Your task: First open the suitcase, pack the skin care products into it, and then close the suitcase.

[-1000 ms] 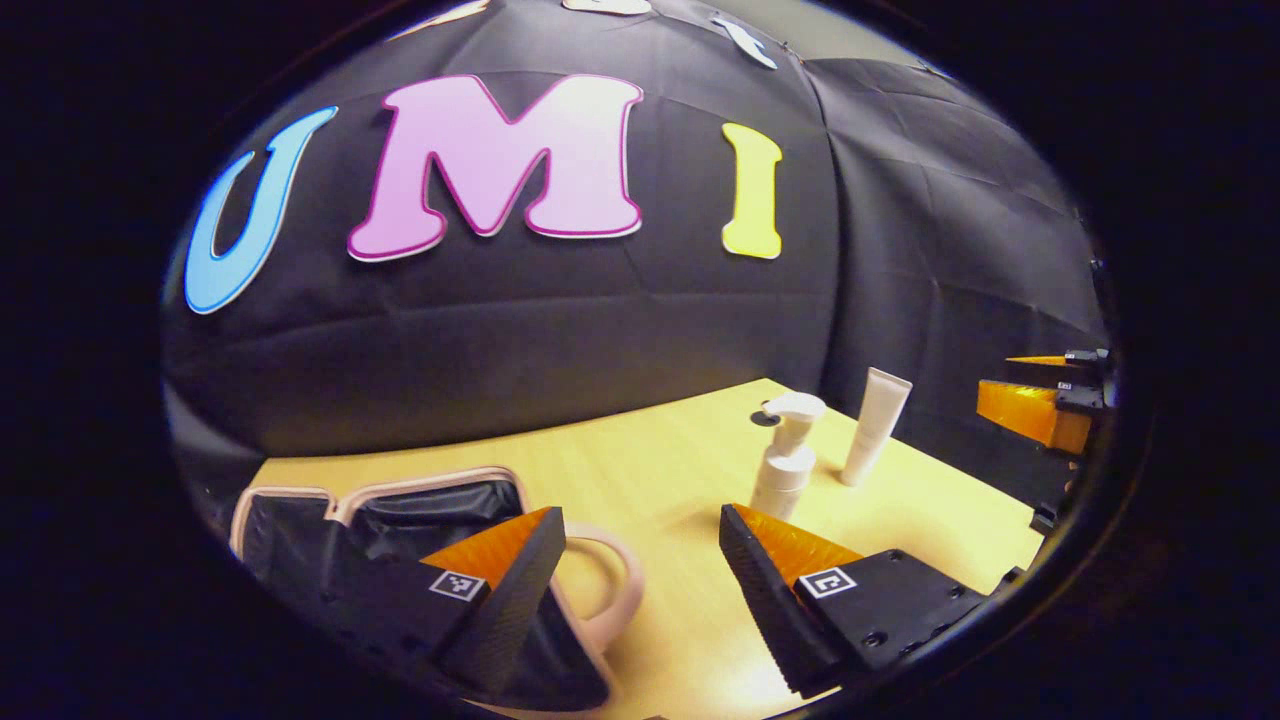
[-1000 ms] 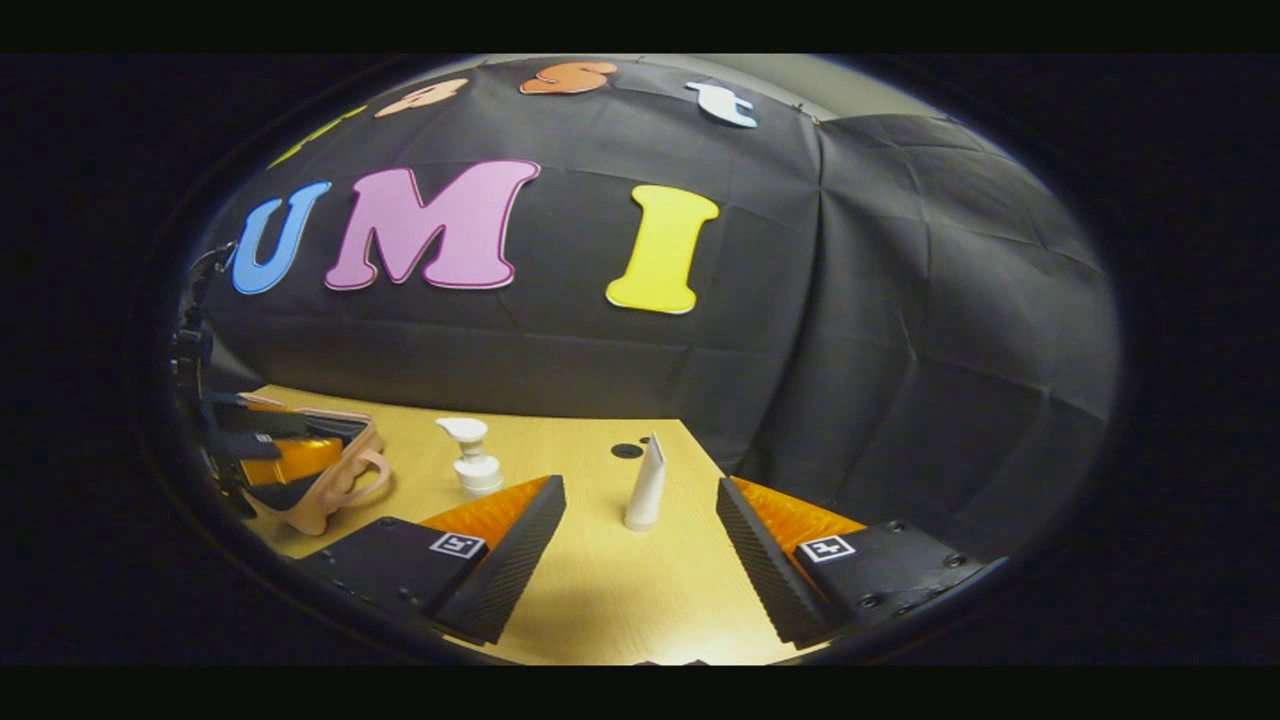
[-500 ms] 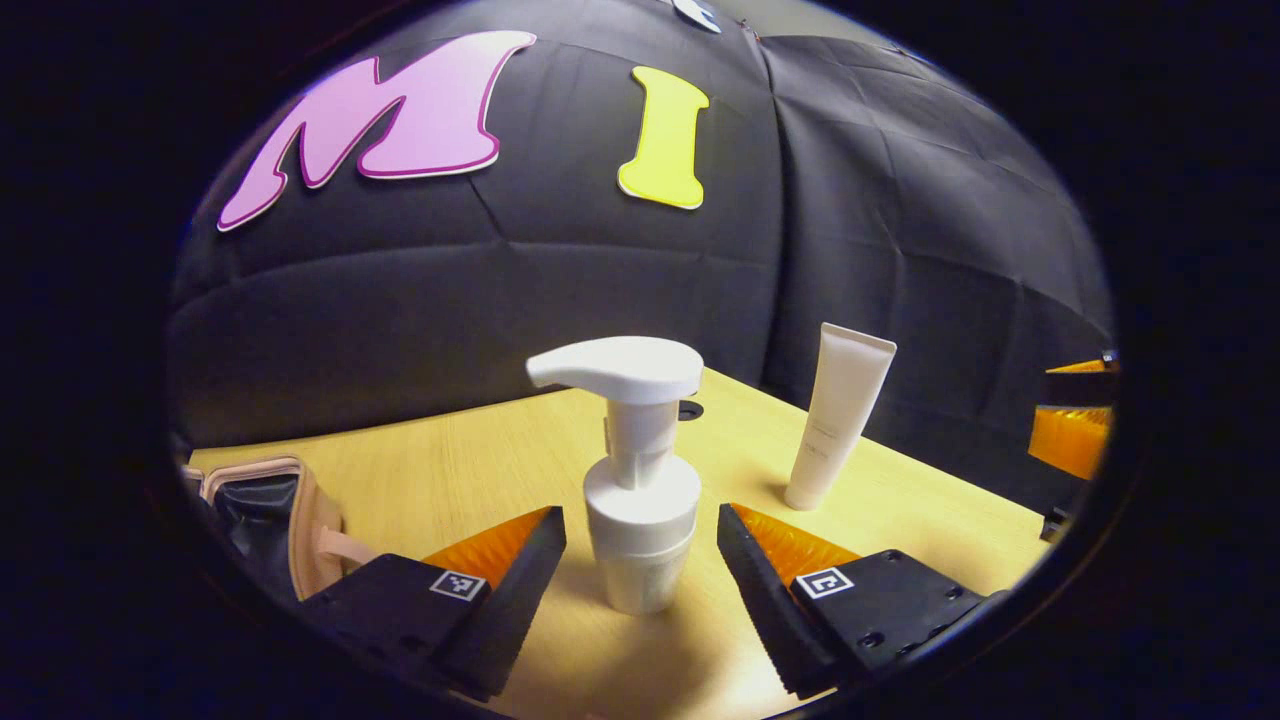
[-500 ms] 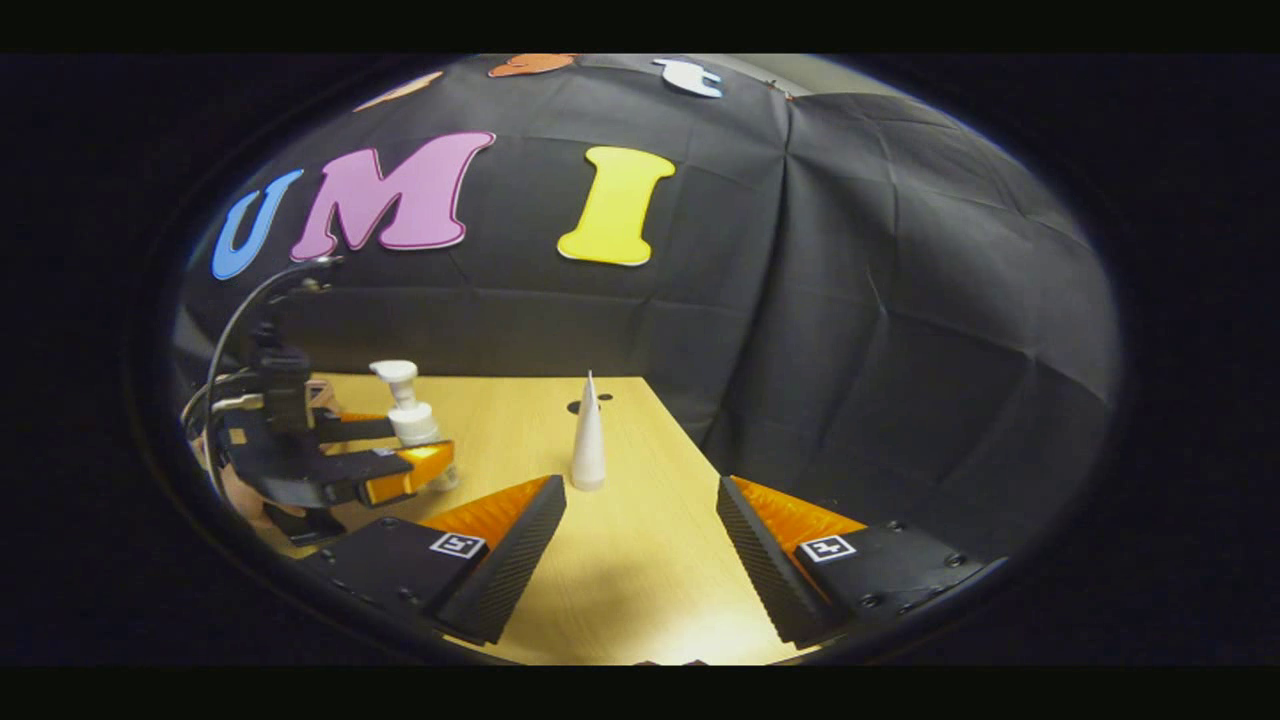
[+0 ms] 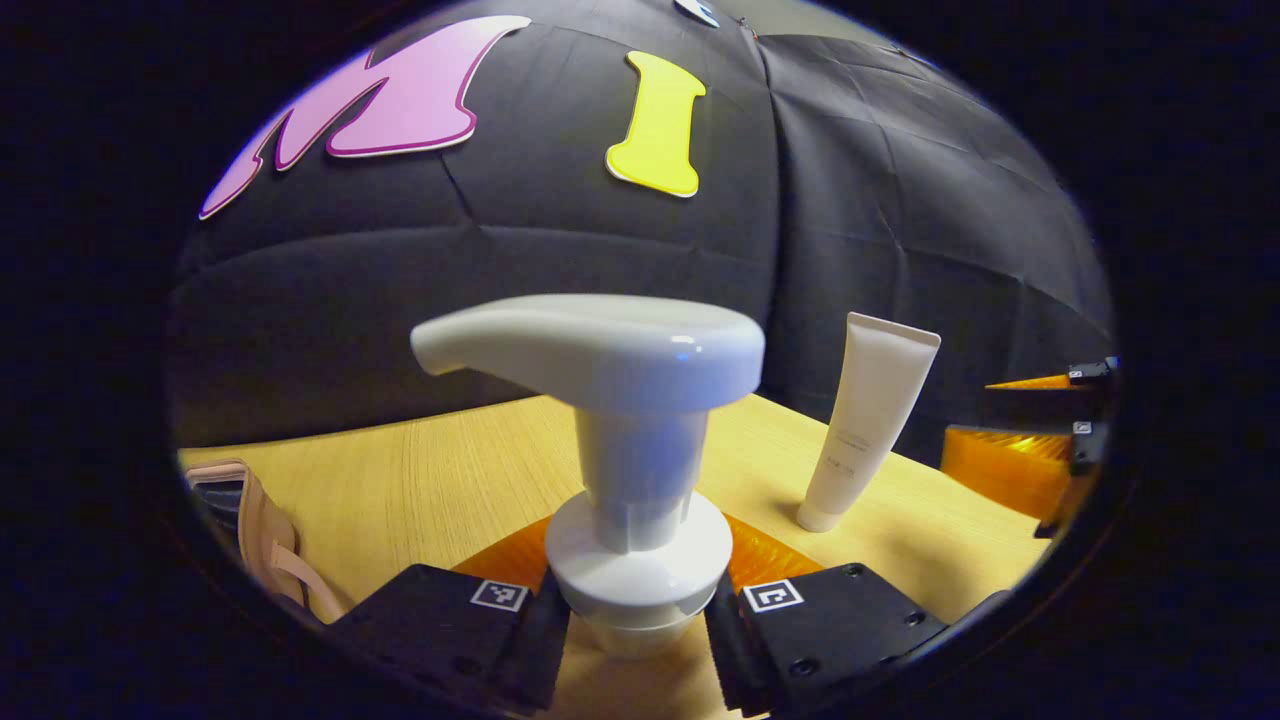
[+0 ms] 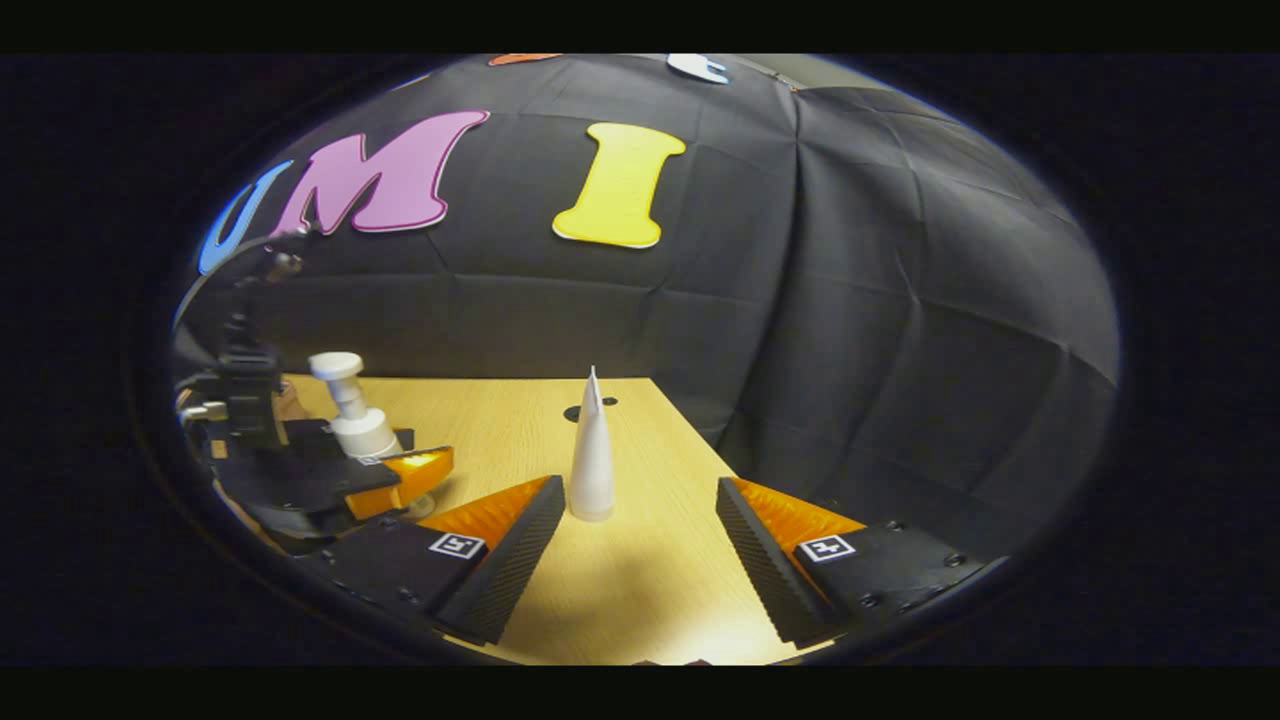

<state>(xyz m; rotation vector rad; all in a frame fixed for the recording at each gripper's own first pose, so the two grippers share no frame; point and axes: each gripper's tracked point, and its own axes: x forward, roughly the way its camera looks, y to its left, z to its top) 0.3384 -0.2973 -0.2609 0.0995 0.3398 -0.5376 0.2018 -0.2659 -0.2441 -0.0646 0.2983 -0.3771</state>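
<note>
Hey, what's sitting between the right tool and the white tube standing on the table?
Nothing. In the right gripper view, only bare table lies between the open right tool and the upright white tube.

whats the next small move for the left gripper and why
Probably lift the pump bottle straight up and swing it toward the suitcase: the left gripper has closed on the bottle's body with both fingers, and the bottle looks to be standing on the table.
</note>
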